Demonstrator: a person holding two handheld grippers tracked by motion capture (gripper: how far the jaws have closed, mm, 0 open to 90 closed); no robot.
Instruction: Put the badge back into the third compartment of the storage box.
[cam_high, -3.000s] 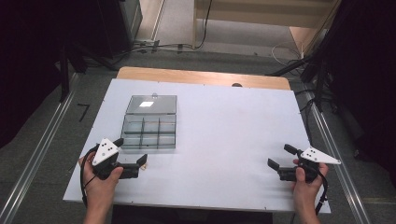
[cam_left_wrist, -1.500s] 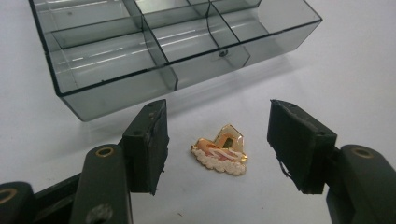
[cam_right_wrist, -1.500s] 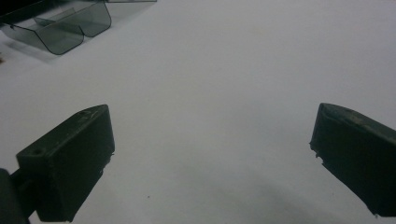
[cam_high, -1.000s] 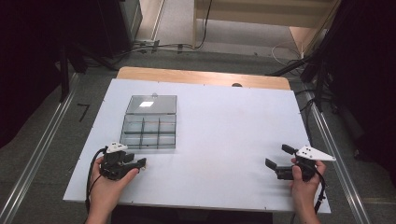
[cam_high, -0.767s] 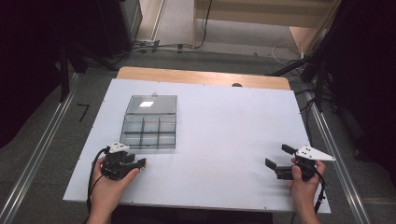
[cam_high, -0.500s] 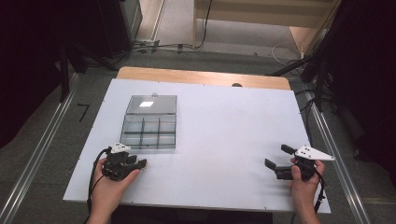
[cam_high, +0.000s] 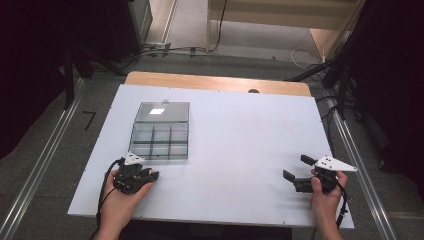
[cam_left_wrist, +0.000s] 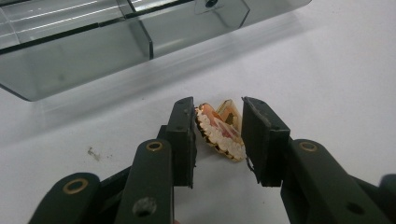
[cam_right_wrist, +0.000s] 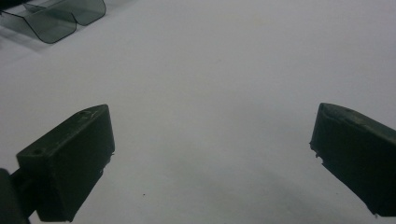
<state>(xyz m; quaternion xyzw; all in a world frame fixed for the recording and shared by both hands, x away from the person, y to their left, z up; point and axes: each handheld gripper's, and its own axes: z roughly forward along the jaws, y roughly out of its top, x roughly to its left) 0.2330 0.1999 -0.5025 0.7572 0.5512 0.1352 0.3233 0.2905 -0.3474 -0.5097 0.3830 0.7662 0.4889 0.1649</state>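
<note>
A small gold ornament edged with pearl-like beads (cam_left_wrist: 218, 130) stands tilted on the white table just in front of the smoky clear compartment box (cam_high: 160, 135). My left gripper (cam_left_wrist: 218, 109) is pitched down onto the table near the front left (cam_high: 151, 175), with its jaws closed in against both sides of the ornament. Near the front right edge my right gripper (cam_high: 297, 167) is held level and wide open, with bare table between its jaws (cam_right_wrist: 212, 126).
The box's lid (cam_high: 162, 112) lies folded back toward the far side, and the near wall of the box (cam_left_wrist: 93, 51) is close ahead of the left jaws. A corner of the box (cam_right_wrist: 51, 18) is far off in the right gripper view. The white table (cam_high: 240, 130) stretches between both hands.
The left gripper tipped forward and down onto the table in front of the box, closing around the ornament. The right gripper has barely moved.
</note>
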